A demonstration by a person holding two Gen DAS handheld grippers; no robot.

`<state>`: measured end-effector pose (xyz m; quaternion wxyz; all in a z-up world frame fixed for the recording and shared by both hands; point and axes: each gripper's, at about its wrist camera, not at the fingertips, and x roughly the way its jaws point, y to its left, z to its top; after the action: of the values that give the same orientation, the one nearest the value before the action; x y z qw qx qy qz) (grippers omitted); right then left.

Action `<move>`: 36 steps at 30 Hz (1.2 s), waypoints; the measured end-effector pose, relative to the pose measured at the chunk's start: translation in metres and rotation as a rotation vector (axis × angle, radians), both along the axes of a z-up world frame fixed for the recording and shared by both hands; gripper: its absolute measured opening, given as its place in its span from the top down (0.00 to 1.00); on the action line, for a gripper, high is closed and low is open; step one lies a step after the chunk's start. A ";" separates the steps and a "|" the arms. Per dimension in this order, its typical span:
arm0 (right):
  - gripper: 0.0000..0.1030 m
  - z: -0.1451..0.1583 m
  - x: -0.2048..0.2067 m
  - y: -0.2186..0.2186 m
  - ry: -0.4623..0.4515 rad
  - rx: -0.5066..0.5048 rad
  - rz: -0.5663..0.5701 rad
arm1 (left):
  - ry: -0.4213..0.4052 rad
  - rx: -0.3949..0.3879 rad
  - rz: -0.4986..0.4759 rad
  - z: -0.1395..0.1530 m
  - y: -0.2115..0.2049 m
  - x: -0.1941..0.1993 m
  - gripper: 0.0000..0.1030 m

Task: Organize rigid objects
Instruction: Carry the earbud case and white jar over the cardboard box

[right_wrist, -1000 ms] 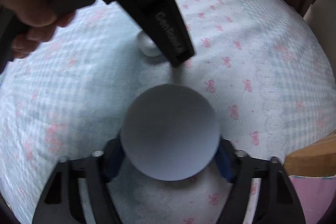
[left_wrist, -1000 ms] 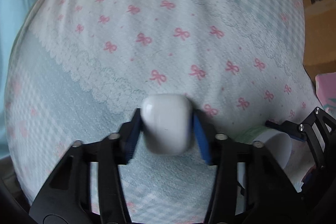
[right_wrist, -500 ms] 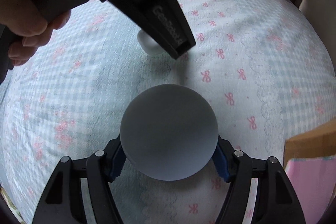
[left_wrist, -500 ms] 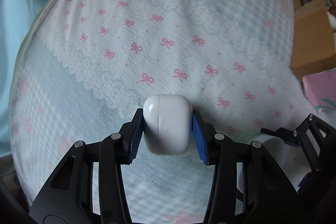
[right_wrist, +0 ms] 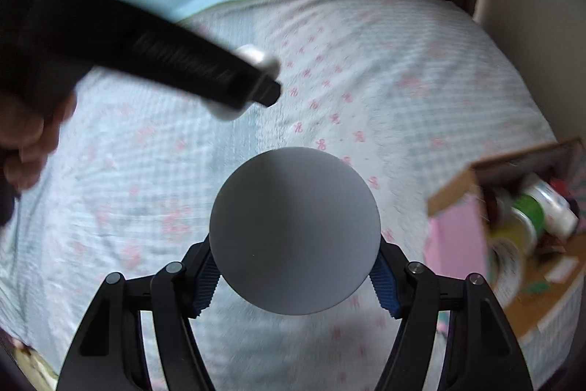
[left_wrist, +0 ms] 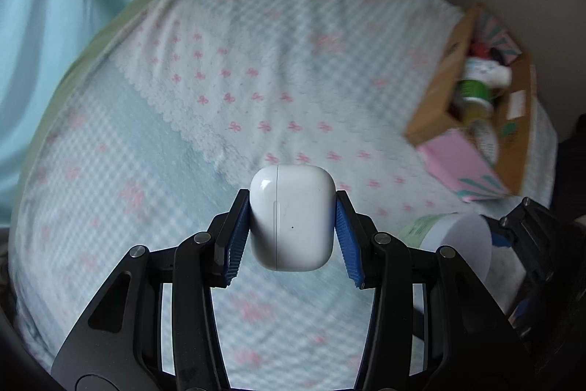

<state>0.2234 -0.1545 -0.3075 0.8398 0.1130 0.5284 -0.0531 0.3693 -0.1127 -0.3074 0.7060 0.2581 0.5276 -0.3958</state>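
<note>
Now higher above bedspread (left_wrist: 227,35), earbud case (left_wrist: 292,221) clamped, cardboard box (left_wrist: 472,105) revealed

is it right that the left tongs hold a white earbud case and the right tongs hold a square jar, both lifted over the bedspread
Not quite: the jar in the right tongs is round, as the right wrist view shows. The left tongs do hold the white earbud case, both over the bedspread.

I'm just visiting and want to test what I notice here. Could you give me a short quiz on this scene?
1. True or false: the left gripper holds a white case.
2. What does the right gripper hold? A) round jar B) book C) nothing
3. Where is the cardboard box in the left wrist view?

Key: 1. True. 2. A. 3. On the bed, at the right, with bottles and jars inside.
</note>
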 end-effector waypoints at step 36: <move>0.36 0.153 -0.163 -0.286 -0.030 0.064 -0.176 | 0.042 -0.180 0.250 0.106 -0.140 -0.190 0.60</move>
<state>0.0608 -0.4409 -0.1545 0.8355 0.1866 0.5053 -0.1082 0.1792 -0.2522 -0.2012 0.7587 0.1180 0.5327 -0.3558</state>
